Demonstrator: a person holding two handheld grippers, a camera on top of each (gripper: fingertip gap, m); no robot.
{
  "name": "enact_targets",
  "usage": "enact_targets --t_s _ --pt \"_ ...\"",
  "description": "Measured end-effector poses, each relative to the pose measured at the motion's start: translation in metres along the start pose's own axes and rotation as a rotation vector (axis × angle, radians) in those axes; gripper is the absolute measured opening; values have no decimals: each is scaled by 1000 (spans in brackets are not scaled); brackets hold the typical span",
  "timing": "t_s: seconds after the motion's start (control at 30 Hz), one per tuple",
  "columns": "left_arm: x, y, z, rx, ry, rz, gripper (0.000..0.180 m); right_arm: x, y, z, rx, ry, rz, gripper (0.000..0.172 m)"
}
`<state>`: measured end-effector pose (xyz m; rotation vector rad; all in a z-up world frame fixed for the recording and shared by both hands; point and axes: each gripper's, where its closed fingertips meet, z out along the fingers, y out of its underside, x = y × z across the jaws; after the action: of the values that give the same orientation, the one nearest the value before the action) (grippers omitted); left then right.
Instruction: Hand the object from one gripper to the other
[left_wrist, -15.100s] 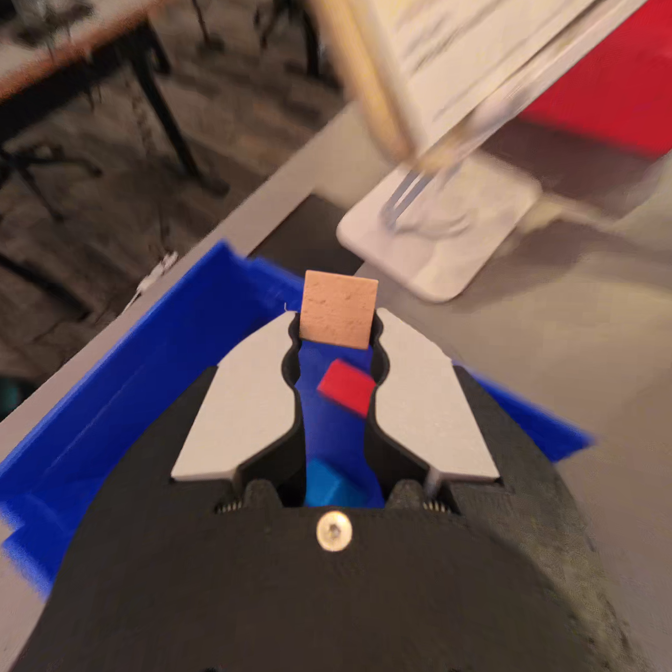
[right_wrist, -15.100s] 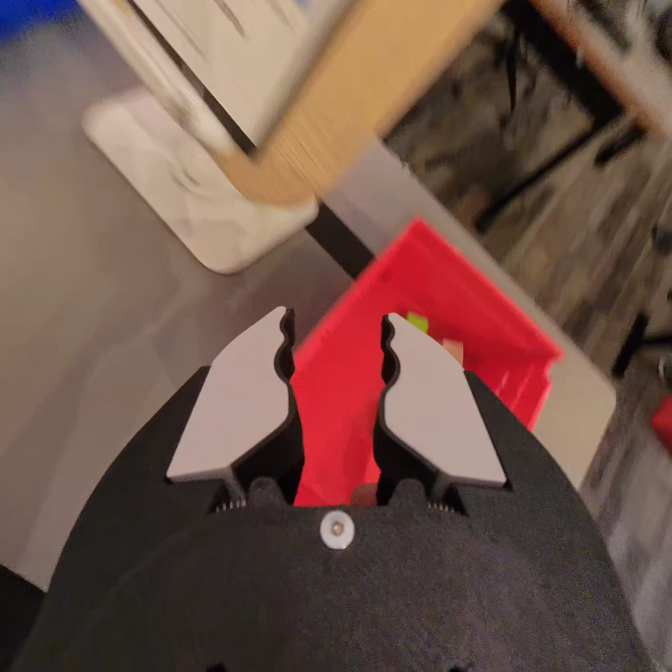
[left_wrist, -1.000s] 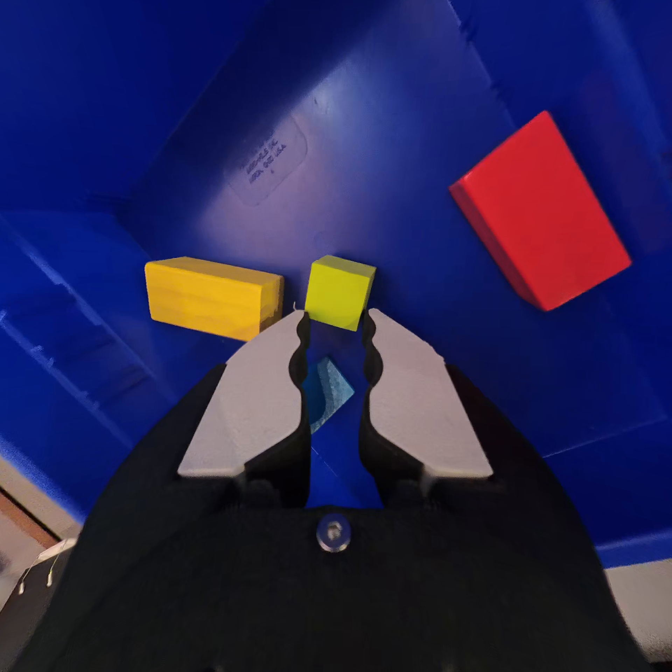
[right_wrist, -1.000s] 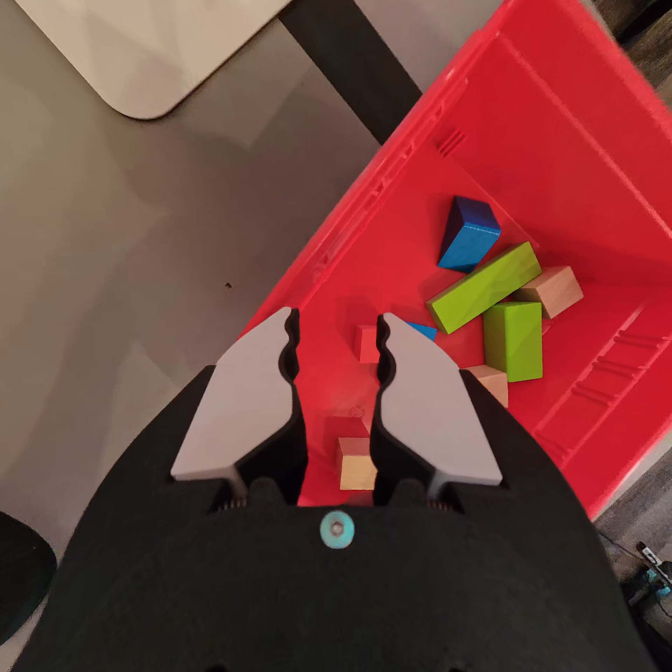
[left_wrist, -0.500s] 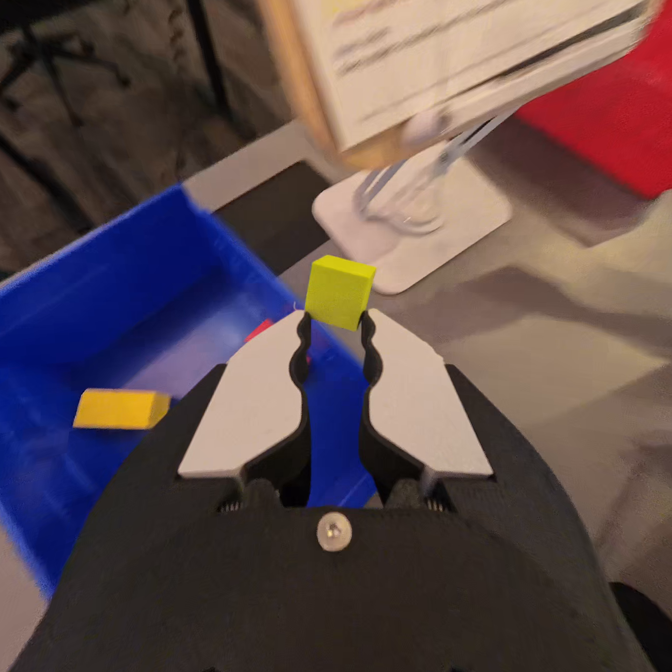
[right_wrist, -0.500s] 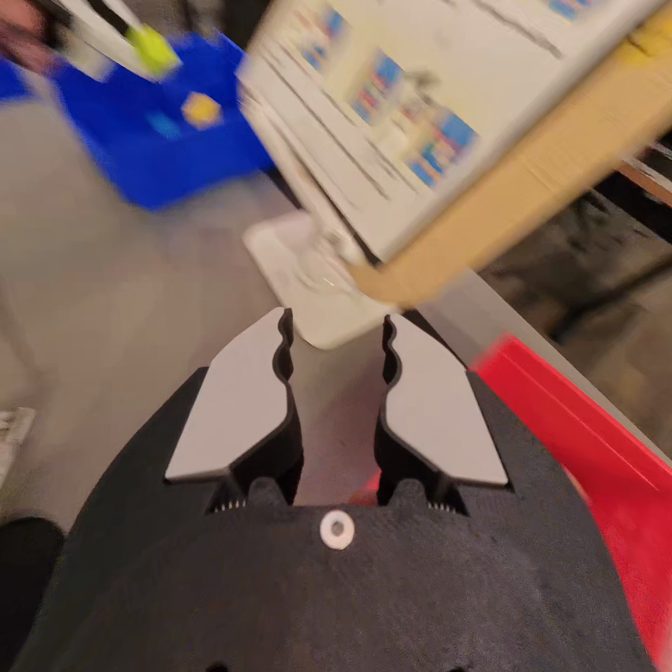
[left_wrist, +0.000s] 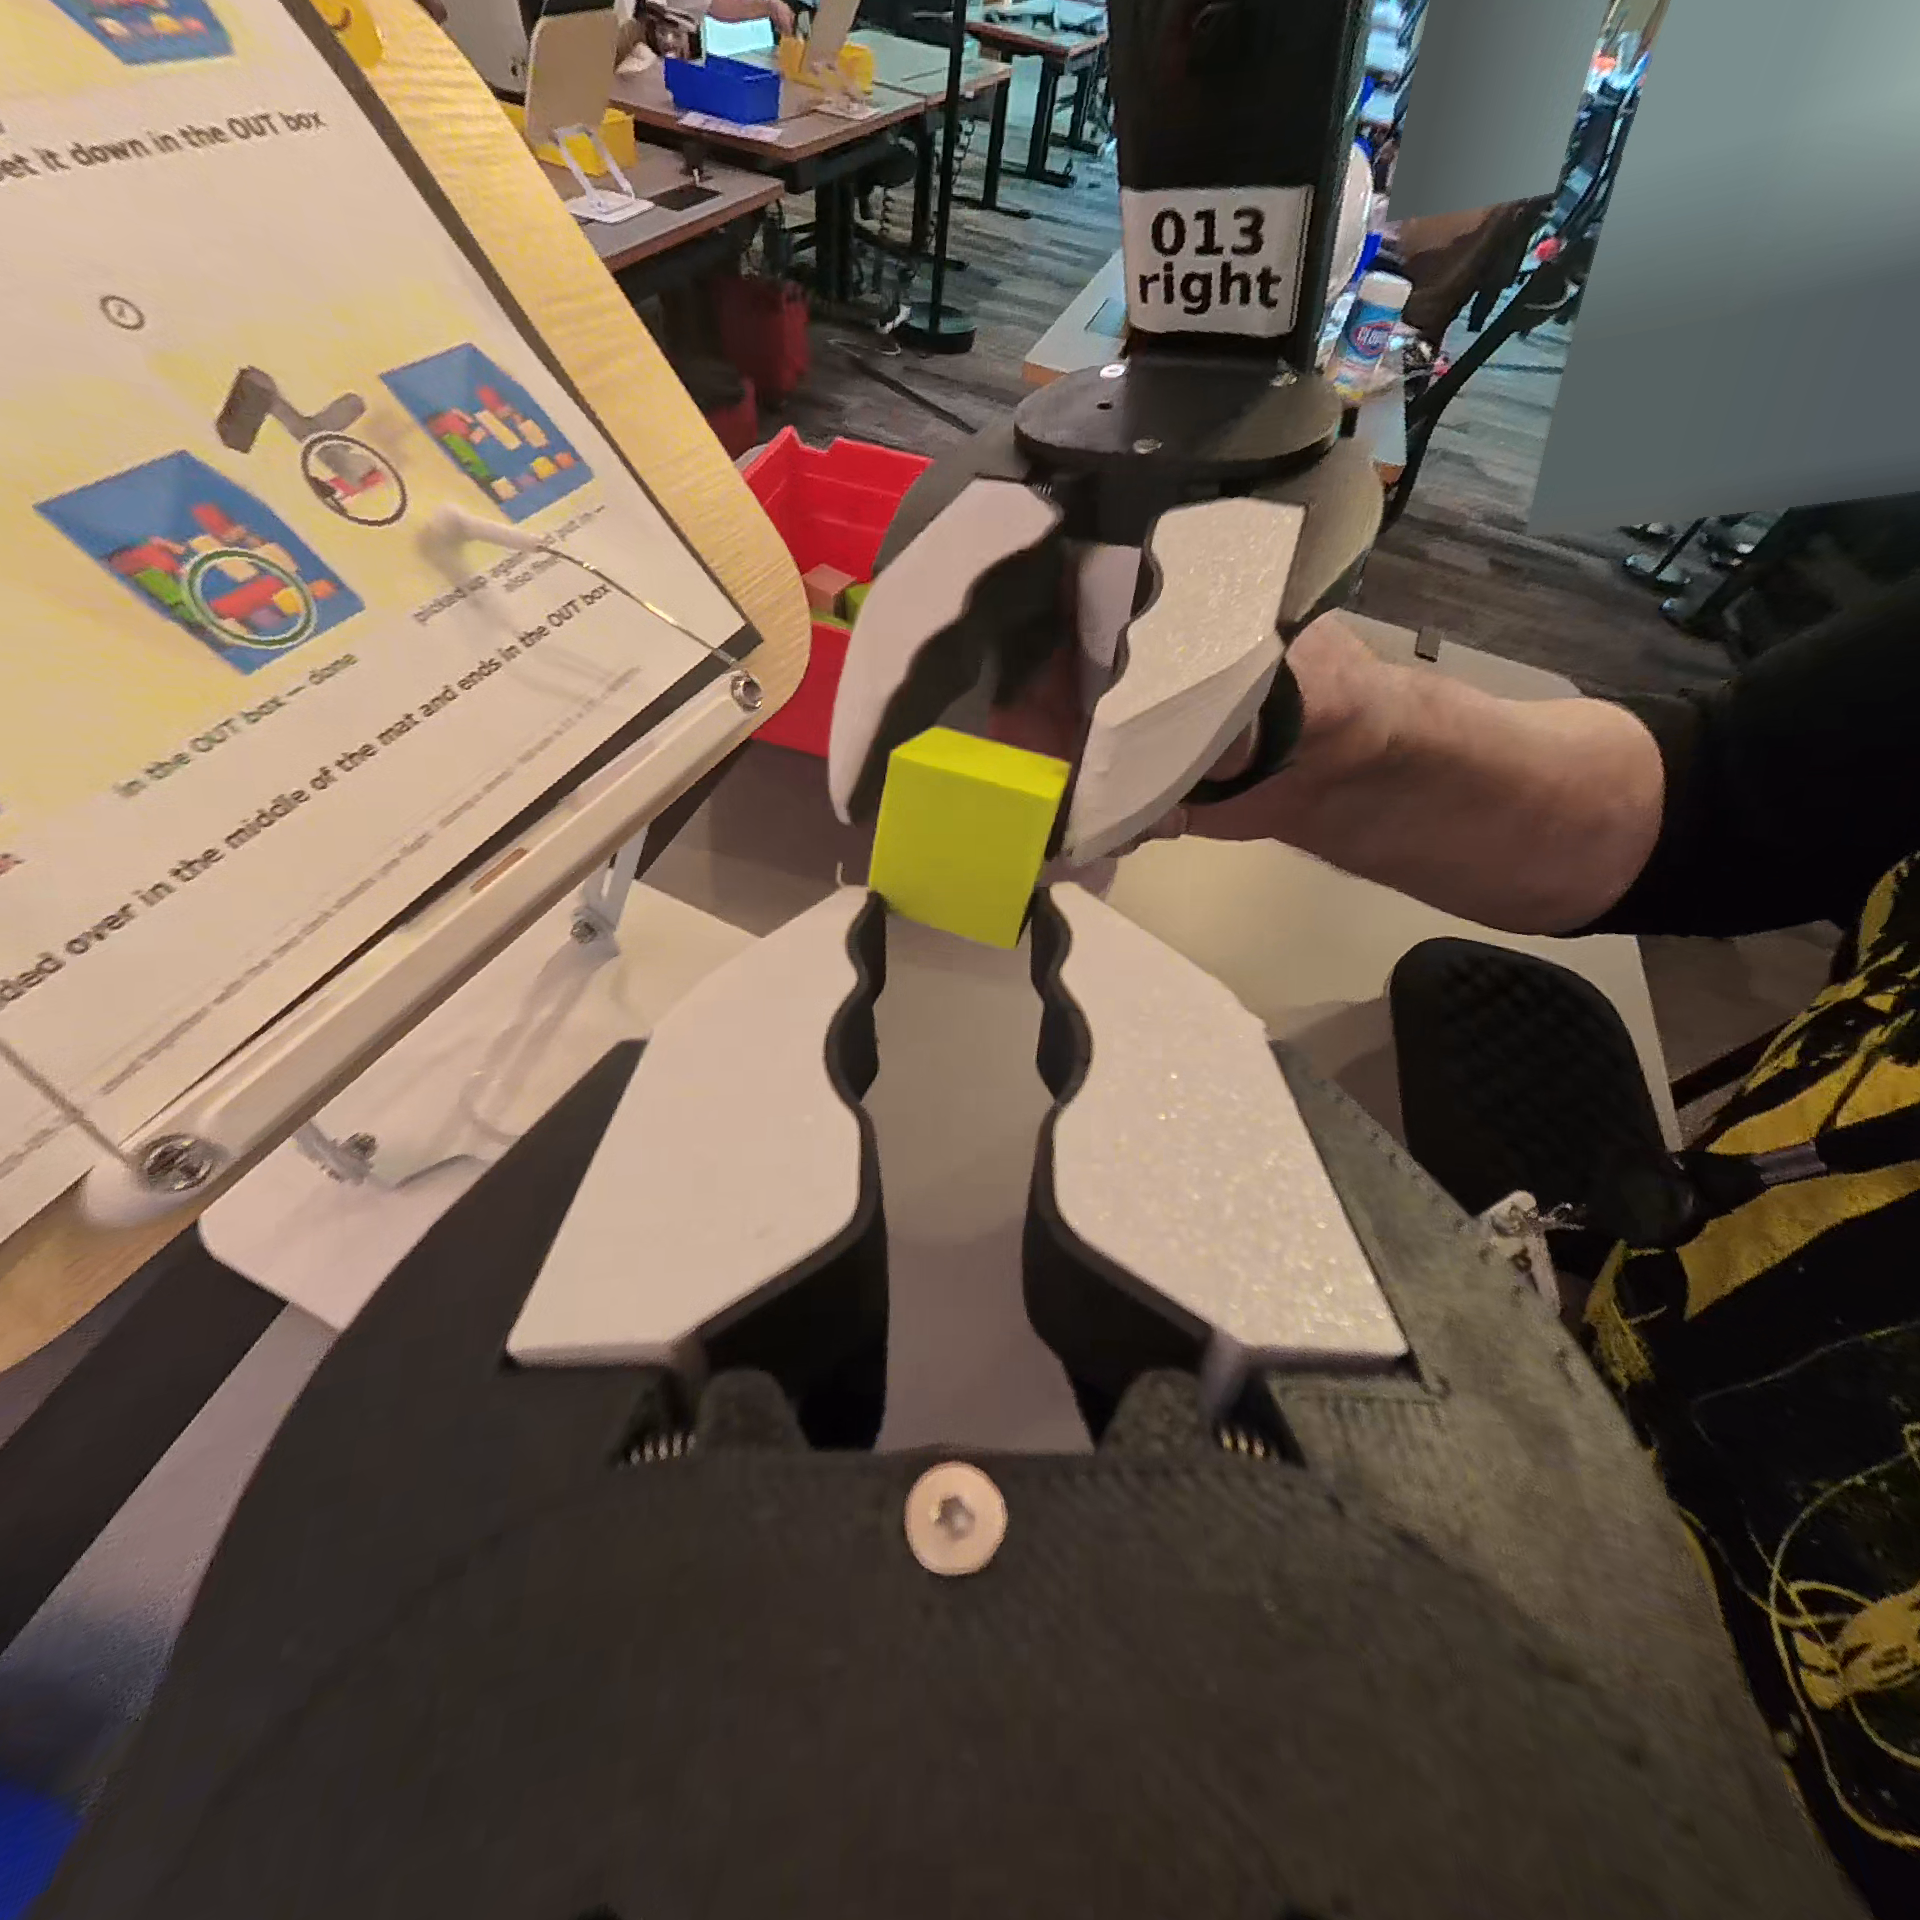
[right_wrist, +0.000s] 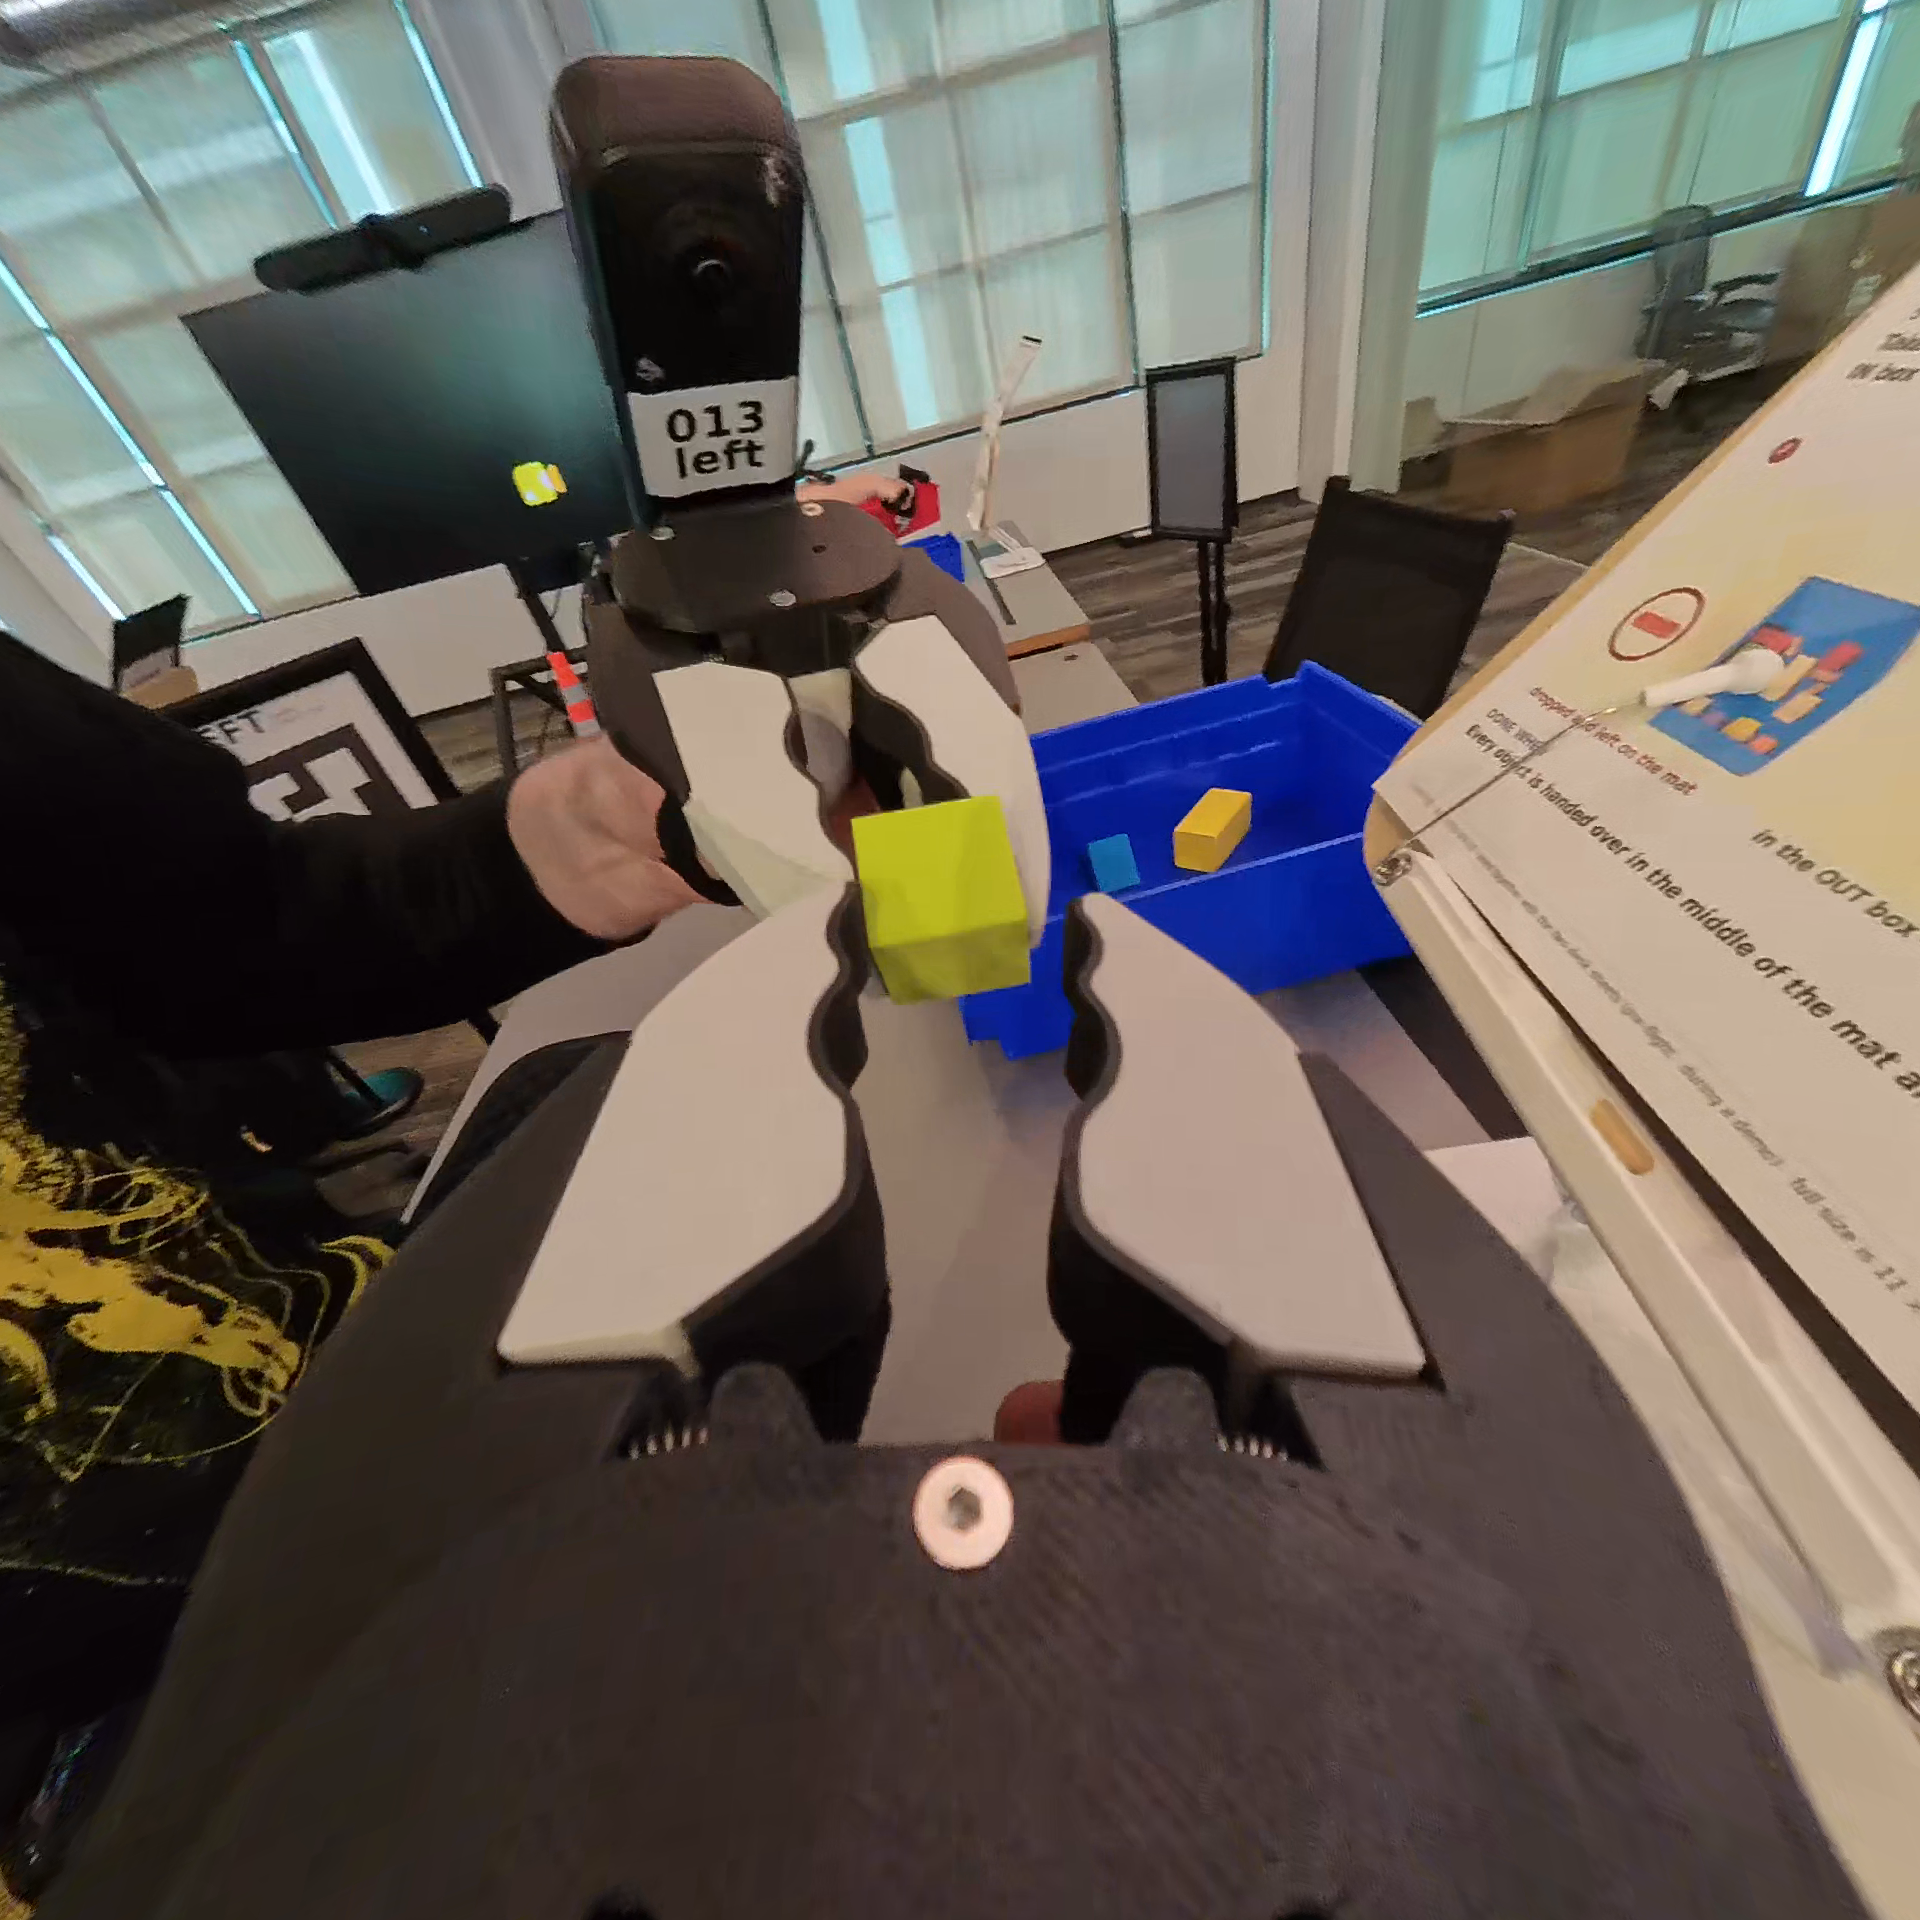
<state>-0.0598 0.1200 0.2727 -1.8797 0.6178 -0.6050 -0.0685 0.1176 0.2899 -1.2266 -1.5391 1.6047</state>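
Your left gripper (left_wrist: 954, 914) clamped the lime-green cube (left_wrist: 961, 836) at its fingertips, mid-air above the grey surface (left_wrist: 1299, 914), while your right gripper (right_wrist: 961, 940) stood released around it, its right pad clear. White labels (right_wrist: 715, 442) marked both grippers. The printed instruction board (right_wrist: 1704, 790) crowded one side, beside the blue bin (right_wrist: 1288, 914).

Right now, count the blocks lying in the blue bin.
2: a yellow block toward the blue bin's right side and a small blue block left of it. Its near wall may hide more.
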Motion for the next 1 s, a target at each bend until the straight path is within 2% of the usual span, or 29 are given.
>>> enact_targets --t_s 0.03,0.13,0.23,0.27,0.33,0.43,0.5,0.6,0.67,0.8,1.0 --pt "0 0 3 5 1 -6 27 -1 2 -2 -6 -6 3 27" --pt "5 0 14 30 58 -38 27 1 6 -15 -31 10 9 26" --pt "-2 4 17 2 36 -33 29 16 8 -61 -104 115 17 26" --pt "-7 4 13 0 20 -27 29 24 15 -85 -170 155 39 26" --pt "-17 5 4 2 -10 -36 26 54 43 -145 -368 334 67 26" --pt "-29 18 -4 -39 -44 -47 24 94 105 -243 -735 602 188 26" --pt "-33 29 -5 -71 -60 -50 23 103 146 -290 -954 664 287 26" --pt "-35 41 -4 -115 -72 -60 23 108 201 -330 -1199 679 430 26" --pt "-40 48 -6 -150 -99 -60 23 110 226 -348 -1330 695 489 27" --pt "-55 64 -16 -223 -159 -66 24 119 246 -357 -1434 717 518 27" --pt "-85 94 -48 -296 -273 -127 29 130 259 -351 -1456 690 549 27"
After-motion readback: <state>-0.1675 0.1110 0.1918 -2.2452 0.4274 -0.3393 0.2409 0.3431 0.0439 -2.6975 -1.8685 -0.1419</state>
